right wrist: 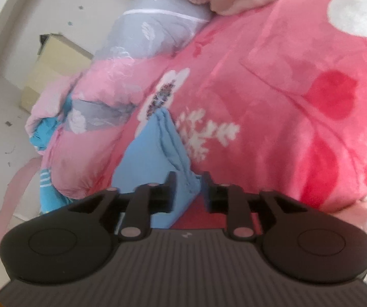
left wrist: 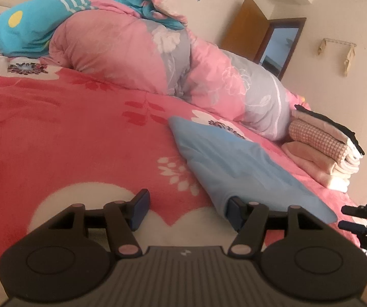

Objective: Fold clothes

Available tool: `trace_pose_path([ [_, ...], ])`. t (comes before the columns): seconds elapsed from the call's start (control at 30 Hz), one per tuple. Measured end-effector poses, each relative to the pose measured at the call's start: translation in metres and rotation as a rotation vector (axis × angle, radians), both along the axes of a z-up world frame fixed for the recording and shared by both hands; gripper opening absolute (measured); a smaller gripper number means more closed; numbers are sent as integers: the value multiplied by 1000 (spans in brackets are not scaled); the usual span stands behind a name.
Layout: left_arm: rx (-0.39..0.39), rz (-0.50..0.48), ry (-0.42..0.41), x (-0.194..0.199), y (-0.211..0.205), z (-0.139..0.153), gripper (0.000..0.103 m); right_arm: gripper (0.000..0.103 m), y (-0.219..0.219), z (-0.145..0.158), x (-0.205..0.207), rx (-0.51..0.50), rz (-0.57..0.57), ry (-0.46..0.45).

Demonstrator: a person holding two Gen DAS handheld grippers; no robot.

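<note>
We see the light blue cotton garment lying flat on the pink fleece blanket with white flowers. Our left gripper stands wide with nothing between its fingers; the garment's near corner lies just beside the right-hand finger. Our right gripper stands narrowly parted, a bunched edge of the same garment lying in the gap, the pads not visibly pressing it. A stack of folded beige and cream clothes sits beyond.

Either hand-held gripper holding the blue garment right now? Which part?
Neither grips. The left hand-held gripper is open, one pad touching the blue garment's near edge. The right hand-held gripper straddles a corner of it, pads not pressing.
</note>
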State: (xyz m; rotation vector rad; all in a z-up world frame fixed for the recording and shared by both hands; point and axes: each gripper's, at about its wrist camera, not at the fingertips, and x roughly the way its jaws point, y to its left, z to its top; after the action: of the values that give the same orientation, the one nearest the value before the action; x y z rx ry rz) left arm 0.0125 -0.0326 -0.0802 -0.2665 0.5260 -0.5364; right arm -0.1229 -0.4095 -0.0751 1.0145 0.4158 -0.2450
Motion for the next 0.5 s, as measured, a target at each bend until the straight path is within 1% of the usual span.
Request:
trace_pose_path([
  [0.13,0,4,7,1,-1,1,64,26,4,-6,2,52,47,4],
  [0.27,7,8,12,1,-2,2,64,25,4,-9,7,56,66,1],
  [0.3,12,10,12,1,-3,3,64,22,3,-10,9,57,68,-1],
  [0.33,17,11,11,1,-4,3,64,16,1,-11,9,56,68,-7],
  [0.37,21,12,11,1,-4,3,64,8,0,-11,10,53,68,-11],
  [0.5,37,19,11,0,-8,4,64,4,-2,-7,13,18,76,-40],
])
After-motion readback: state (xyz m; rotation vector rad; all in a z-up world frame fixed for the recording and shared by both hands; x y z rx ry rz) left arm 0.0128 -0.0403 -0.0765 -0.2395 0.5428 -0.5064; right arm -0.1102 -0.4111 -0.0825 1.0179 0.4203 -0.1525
